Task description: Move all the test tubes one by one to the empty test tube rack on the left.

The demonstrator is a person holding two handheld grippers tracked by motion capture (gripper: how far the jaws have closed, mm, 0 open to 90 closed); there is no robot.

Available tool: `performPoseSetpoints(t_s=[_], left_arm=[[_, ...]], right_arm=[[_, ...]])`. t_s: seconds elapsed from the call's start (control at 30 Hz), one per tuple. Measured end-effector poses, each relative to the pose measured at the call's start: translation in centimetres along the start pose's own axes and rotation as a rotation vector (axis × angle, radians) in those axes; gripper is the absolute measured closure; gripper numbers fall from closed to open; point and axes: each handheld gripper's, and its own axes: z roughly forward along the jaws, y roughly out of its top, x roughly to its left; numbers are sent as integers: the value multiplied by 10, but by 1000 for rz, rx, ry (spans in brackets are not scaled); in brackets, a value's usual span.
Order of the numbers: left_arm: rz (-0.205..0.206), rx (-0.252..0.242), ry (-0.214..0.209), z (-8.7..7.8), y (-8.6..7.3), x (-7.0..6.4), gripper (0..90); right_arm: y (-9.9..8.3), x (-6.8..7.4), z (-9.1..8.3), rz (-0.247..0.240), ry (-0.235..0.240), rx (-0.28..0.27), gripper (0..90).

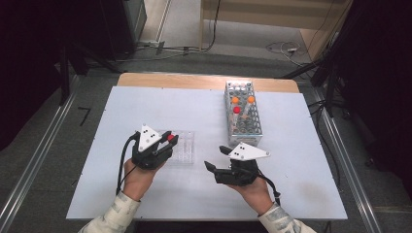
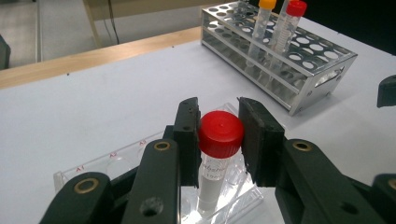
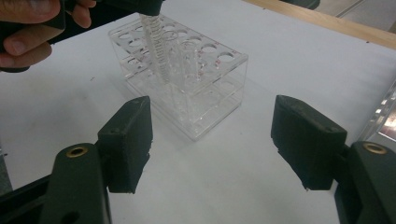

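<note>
Right now the left tool is clamped on a red-capped tube, gripping it by the cap, with the tube's lower end down inside the clear plastic rack that stands on the white worktop. The right tool hangs with its jaws wide apart and nothing between them, pointed at that same clear rack from the other side.

The likely trouble: the grip is on the cap alone, so if the tube sits tilted against a hole edge, pressing down could jam it, tip the light clear rack, or slide it across the worktop. Letting go before the tube is seated could leave it leaning. The free right tool could steady the rack, yet a careless close could knock it instead.

As for containers, the clear rack shows many open holes, and apart from the held tube I cannot tell whether any is filled. The metal rack farther back holds two orange-capped tubes and a red-capped one; most of its holes look empty.
</note>
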Motion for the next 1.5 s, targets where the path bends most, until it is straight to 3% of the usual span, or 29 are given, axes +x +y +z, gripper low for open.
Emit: performPoseSetpoints(t_s=[0.33,0.47,0.6,0.73,0.93,1.07,1.3,1.5], left_arm=[[-38,-19,-19,-5,3,3,522],[-70,-60,8,-11,8,1,403],[-77,-57,32,-10,8,1,291],[-90,-54,30,-10,8,2,262],[-90,-59,36,-9,7,2,262],[-86,-67,36,-9,7,1,263],[-96,-81,39,-12,8,2,264],[-94,-75,36,-13,7,2,264]], right_arm=[[-2,-6,2,1,-22,2,281],[-3,-17,2,39,-69,-6,288],[-3,-32,2,76,-144,-21,290],[-2,-54,6,145,-199,-32,297],[5,-77,19,162,-327,-37,310],[14,-91,31,195,-360,-51,380],[23,-101,55,177,-420,-30,484],[23,-105,63,164,-447,-14,569]])
